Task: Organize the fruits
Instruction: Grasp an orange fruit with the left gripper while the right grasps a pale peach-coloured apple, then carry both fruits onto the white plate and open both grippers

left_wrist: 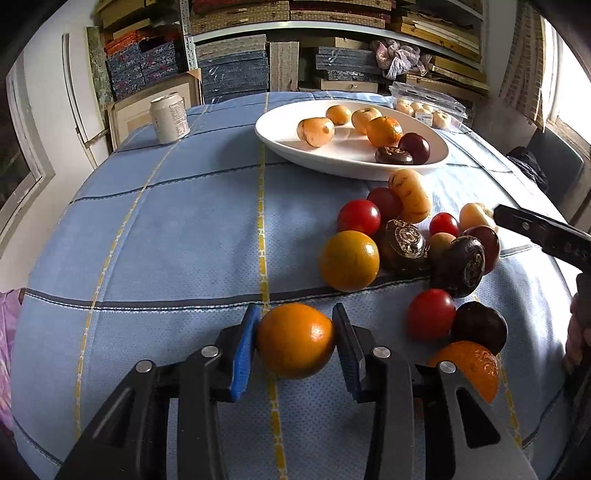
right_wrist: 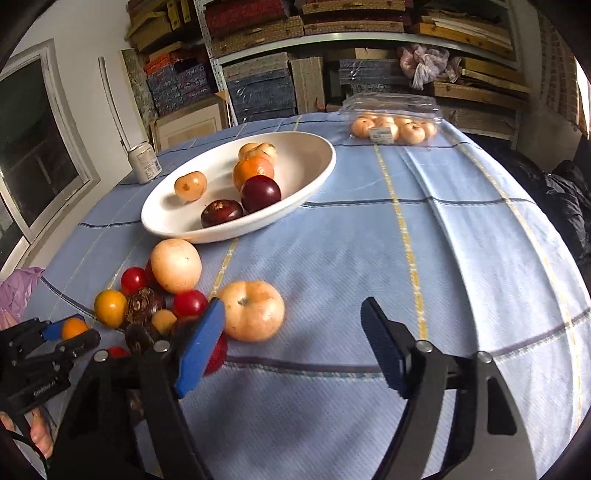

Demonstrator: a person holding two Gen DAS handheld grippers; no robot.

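Left gripper [left_wrist: 295, 345]: fingers clamped on an orange [left_wrist: 295, 341] at the near tabletop [left_wrist: 166, 240] edge. Right gripper [right_wrist: 293, 343]: fingers apart, nothing between, just right of a pale peach [right_wrist: 253, 310]. White bowl [right_wrist: 314, 173] far.

Soft window daylight, mild shadows, sharp centre, strong fisheye bending at edges.

- A table [right_wrist: 461, 229] draped in a light blue cloth crossed by yellow and dark blue stripes fills the foreground.
- Behind it, metal shelving [left_wrist: 332, 26] is packed with stacked woven boxes, blue patterned boxes [left_wrist: 236, 74] and flat wooden frames.
- A white wall [left_wrist: 51, 122] stands at the left, with a white-framed window [right_wrist: 33, 147] set in it.
- Daylight enters through another window [left_wrist: 570, 99] at the right.
- A dark garment [right_wrist: 569, 206] lies heaped beside the table's right edge.
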